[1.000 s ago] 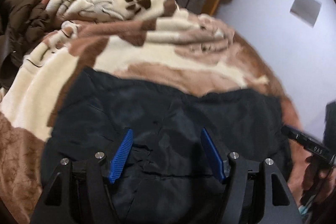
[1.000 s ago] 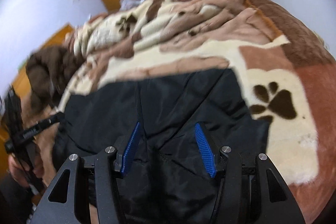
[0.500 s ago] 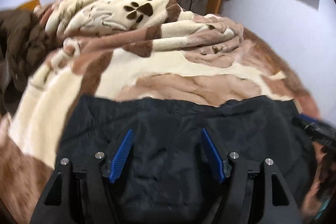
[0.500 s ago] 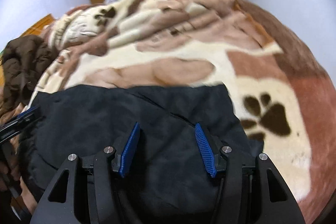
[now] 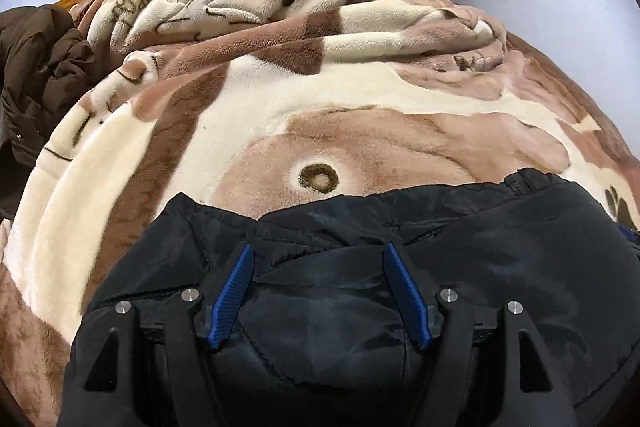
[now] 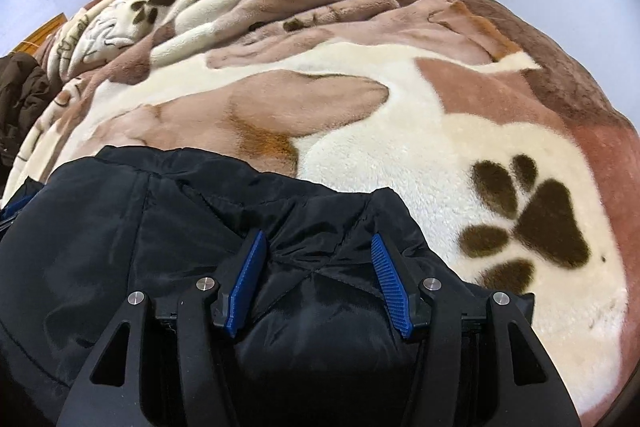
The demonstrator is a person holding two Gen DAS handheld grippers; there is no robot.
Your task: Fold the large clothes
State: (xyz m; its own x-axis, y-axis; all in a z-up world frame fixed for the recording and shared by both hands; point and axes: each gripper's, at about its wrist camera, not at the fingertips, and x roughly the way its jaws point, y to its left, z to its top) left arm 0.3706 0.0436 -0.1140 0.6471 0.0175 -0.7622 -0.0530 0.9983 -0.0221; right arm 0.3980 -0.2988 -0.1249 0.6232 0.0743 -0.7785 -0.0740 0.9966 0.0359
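A: Where is the black padded jacket (image 5: 360, 307) found, and how is it held?

B: It is laid on the near part of the bed, over the plush paw-print blanket (image 5: 320, 99). A bunch of its fabric is seen between the blue pads of the left gripper (image 5: 320, 291), and another between those of the right gripper (image 6: 318, 283). Both pairs of fingers are spread fairly wide, with puffy cloth filling the gap. The pads appear to be pressed against the padding, so each gripper is judged to be clamped on a thick fold rather than standing free.

A: Why are two grips used, side by side?

B: A bulky garment is probably kept level that way. The left grip is placed toward the jacket's left side and the right grip toward its right edge, so the folded bulk can be carried and set down evenly, it is supposed.

A: How does the jacket look?

B: A shiny, quilted shell is seen, creased where it is pinched, with stitched seams and a far edge lying across the blanket. It seems already doubled over at least once. A brown coat (image 5: 36, 67) is heaped at the far left, apart from it.
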